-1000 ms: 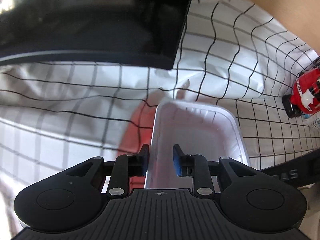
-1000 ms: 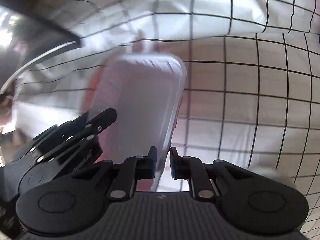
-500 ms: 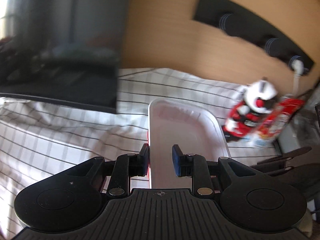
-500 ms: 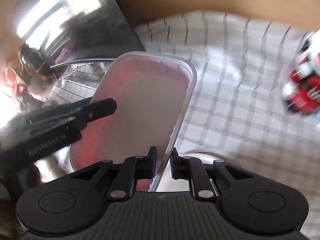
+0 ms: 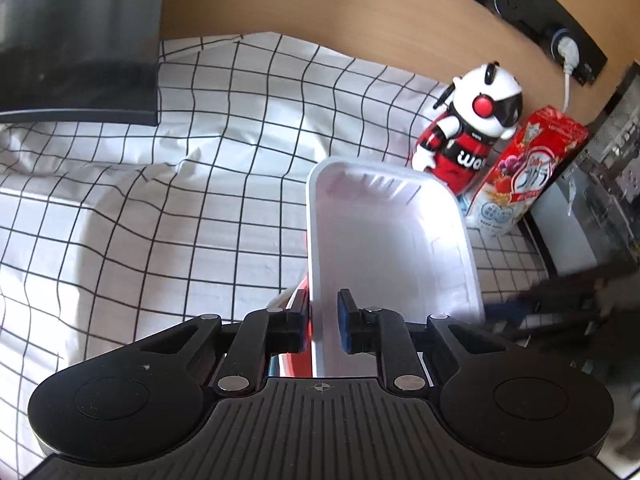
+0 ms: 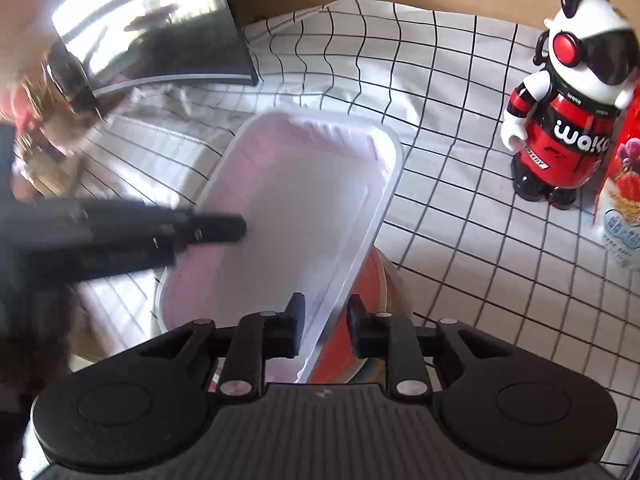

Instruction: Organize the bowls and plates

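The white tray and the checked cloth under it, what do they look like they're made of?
White tray: probably thin moulded plastic, slightly translucent with a soft sheen; light passes through its wall, and the end wall has pressed ribs. Foam cannot be ruled out.
Checked cloth: looks like woven fabric, matte, white with black grid lines; it lies in creases and folds as soft cloth does.

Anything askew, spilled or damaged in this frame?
Only the checked tablecloth stands out: it is rumpled into folds near the black screen instead of lying flat. The white tray looks whole and empty, and no spill is in view.
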